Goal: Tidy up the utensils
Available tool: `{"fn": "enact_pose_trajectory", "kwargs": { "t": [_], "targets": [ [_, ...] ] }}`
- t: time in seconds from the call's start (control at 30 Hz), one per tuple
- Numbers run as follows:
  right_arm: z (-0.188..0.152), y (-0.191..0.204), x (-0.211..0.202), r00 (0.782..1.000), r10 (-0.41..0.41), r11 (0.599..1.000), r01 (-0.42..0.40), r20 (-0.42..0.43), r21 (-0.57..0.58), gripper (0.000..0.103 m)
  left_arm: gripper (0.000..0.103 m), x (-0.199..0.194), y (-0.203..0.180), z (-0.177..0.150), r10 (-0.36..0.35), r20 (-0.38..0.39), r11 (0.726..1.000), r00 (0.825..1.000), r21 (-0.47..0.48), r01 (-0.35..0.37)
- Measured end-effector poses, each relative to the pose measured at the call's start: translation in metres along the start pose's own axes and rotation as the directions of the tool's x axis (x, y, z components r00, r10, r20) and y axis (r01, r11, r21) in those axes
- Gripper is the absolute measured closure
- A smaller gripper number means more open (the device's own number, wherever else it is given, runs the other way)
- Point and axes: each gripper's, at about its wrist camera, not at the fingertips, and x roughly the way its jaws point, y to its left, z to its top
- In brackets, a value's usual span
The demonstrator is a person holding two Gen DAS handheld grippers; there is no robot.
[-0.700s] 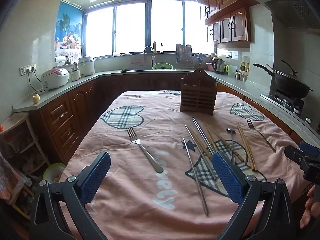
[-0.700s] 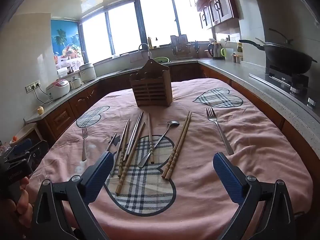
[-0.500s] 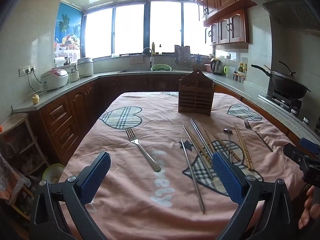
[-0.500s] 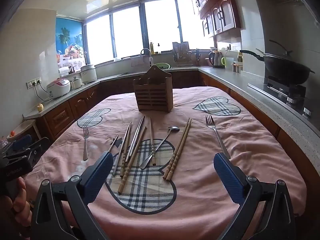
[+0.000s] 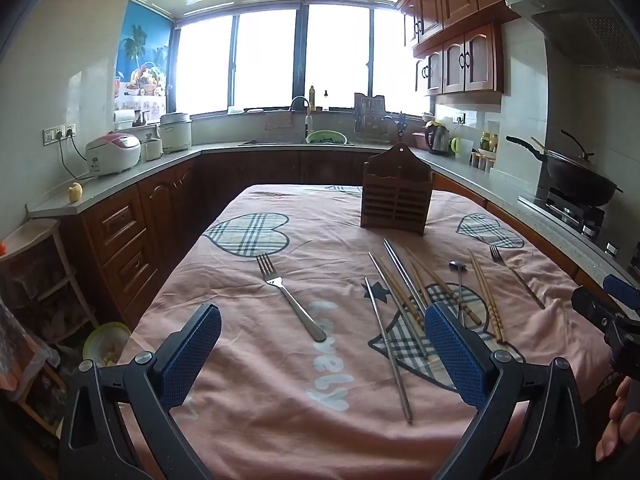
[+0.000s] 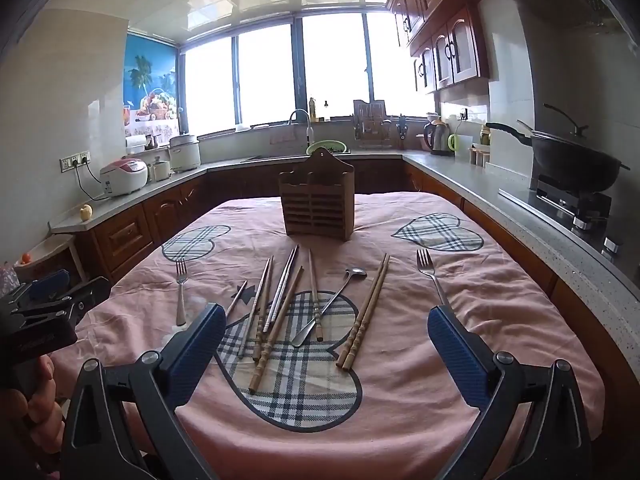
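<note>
Utensils lay loose on the surface (image 6: 500, 280), none yet in the wooden holder (image 6: 318, 208) standing far ahead of both tools. Left tool (image 5: 322, 350) wide, empty; fork (image 5: 290, 298) just ahead between its fingers. Right tool (image 6: 326, 350) wide, empty; chopsticks (image 6: 364, 316) and spoon (image 6: 330, 306) just ahead. Judged: first pick not begun. Next move likely calls for lowering onto one thin handle, fingers straddling it.

Daylight is pouring through the wide windows (image 5: 272, 56) at the far wall. Grey counter (image 5: 120, 176) is wrapping around the room over dark wood cabinets (image 5: 124, 236). Upper cabinets (image 5: 460, 60) are hanging at right. White wall tiles (image 6: 64, 92) are reflecting light. Pink cloth (image 6: 500, 280) is covering the table.
</note>
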Motion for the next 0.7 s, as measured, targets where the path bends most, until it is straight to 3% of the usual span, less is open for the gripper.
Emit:
{"fn": "enact_pose_trajectory", "kwargs": {
  "t": [0.37, 0.7],
  "targets": [
    [0.000, 0.003, -0.010, 0.998, -0.004, 1.000, 0.005, 0.062, -0.014, 0.001, 0.001, -0.004, 0.001, 0.000, 0.006, 0.018, 1.000, 1.000, -0.003, -0.006],
    [0.000, 0.001, -0.010, 0.998, -0.002, 1.000, 0.003, 0.062, -0.005, 0.001, 0.001, -0.006, 0.000, -0.001, 0.005, 0.025, 1.000, 1.000, 0.002, -0.005]
  ]
}}
